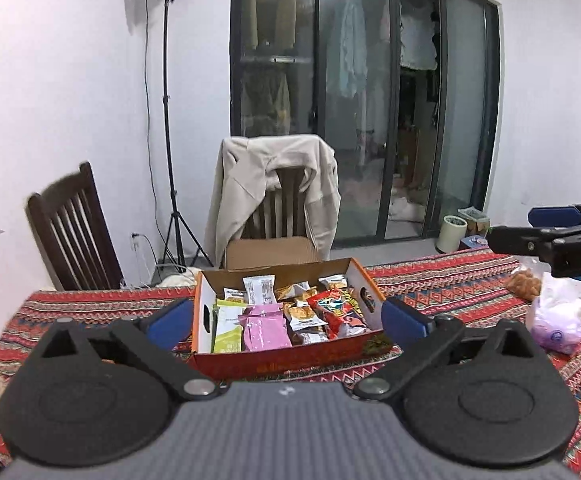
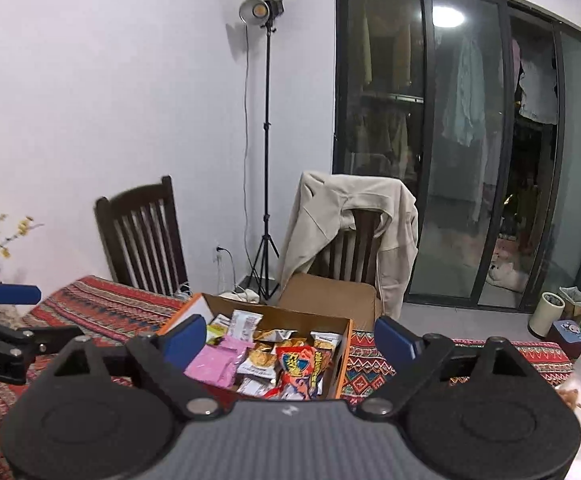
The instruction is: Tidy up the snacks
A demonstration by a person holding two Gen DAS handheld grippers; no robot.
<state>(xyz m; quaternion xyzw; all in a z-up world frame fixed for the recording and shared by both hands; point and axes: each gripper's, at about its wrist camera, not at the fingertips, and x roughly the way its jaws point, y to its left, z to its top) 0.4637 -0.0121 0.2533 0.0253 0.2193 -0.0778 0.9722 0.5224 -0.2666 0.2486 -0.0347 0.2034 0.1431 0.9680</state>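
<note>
Snack packets fill the cardboard box (image 1: pixel 364 276) on the table (image 1: pixel 450 280). Left gripper (image 1: pixel 288 318) and right gripper (image 2: pixel 290 340) hover wide open, empty. Stage indeterminate: sorting pending or complete.

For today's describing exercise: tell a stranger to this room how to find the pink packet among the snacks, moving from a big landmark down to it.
Start at the table with the red patterned cloth and find the open cardboard box of snacks on it. Near the box's front edge lies the pink packet, between a green-and-white packet and a red wrapper. It alone is plain pink.
</note>
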